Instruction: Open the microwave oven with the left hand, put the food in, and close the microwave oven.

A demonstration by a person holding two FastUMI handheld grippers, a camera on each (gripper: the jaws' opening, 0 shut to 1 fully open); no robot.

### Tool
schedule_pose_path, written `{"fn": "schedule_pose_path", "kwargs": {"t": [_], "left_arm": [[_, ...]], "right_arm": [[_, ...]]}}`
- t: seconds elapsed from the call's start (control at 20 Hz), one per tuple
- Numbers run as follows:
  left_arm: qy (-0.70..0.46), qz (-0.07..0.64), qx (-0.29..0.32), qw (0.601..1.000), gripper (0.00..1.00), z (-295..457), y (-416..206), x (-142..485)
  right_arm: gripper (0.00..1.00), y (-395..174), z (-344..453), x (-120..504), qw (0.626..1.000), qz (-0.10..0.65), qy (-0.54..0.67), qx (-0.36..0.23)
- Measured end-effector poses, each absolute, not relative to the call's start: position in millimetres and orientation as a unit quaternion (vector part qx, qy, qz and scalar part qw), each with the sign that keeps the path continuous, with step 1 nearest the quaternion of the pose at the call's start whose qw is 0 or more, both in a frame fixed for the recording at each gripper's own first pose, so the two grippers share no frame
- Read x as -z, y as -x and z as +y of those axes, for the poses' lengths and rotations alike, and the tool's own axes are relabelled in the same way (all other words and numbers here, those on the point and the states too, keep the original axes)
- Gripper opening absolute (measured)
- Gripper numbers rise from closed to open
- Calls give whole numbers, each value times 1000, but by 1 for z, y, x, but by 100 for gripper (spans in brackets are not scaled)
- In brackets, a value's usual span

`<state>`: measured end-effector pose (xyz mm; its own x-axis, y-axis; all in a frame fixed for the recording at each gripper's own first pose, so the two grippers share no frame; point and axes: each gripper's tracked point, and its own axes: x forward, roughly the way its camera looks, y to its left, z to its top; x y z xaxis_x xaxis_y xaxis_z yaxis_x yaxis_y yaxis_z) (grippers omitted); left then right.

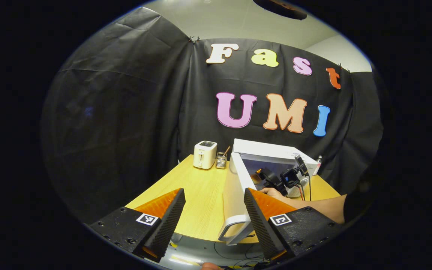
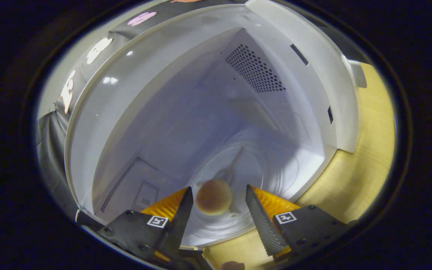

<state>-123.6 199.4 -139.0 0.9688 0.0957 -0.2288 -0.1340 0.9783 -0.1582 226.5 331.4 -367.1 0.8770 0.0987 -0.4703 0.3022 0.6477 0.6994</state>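
Resting on the glass turntable (image 2: 238,221) inside the open white microwave oven (image 2: 313,75), the small round tan bun (image 2: 213,196) looks soft, light; right gripper (image 2: 219,204) spread, untouching. Left gripper (image 1: 214,213) wide beside the door's stiff white handle (image 1: 232,227), the obvious hold.

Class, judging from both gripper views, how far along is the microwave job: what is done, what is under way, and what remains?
Done: the microwave door stands open, and the food lies on the glass turntable inside the microwave. In hand: the right claw is open around the food, not pressing on it. Left: pull that claw out, then shut the door with the open left claw.
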Motion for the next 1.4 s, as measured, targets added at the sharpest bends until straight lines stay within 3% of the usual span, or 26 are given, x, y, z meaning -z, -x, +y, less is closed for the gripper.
{"fn": "schedule_pose_path", "kwargs": {"t": [0.05, 0.1, 0.35, 0.4, 0.5, 0.65, 0.7, 0.95, 1.0, 1.05, 1.1, 1.15, 1.4], "left_arm": [[87, 111, -58, 988, 92, 199, 123, 139], [85, 112, -60, 988, 92, 200, 124, 140], [65, 105, -72, 990, 89, 211, 124, 137], [56, 106, -74, 990, 92, 214, 124, 137], [43, 105, -78, 991, 88, 220, 124, 138], [50, 115, -72, 990, 92, 222, 126, 149], [51, 119, -74, 989, 87, 225, 126, 154], [60, 136, -75, 986, 84, 232, 117, 178], [61, 141, -74, 985, 84, 233, 116, 183], [60, 145, -75, 985, 84, 235, 115, 188], [56, 148, -75, 985, 80, 236, 112, 192], [50, 152, -74, 984, 84, 239, 110, 198], [42, 188, -75, 978, 84, 245, 106, 234]], "right_arm": [[87, -225, 330, 367, 878, 243, -408, 56], [77, -221, 330, 364, 881, 243, -402, 49], [77, -180, 341, 354, 905, 265, -330, -31], [77, -170, 339, 348, 911, 263, -313, -47], [77, -148, 333, 327, 923, 247, -281, -83], [77, -122, 305, 290, 943, 216, -225, -117], [77, -119, 291, 276, 949, 202, -211, -120], [77, -120, 210, 204, 975, 138, -143, -95], [89, -120, 195, 186, 980, 120, -132, -91], [78, -119, 181, 170, 983, 108, -123, -87], [78, -117, 167, 155, 985, 98, -115, -82], [80, -115, 154, 141, 987, 88, -108, -75], [94, -105, 89, 65, 997, 32, -61, -39]]}}
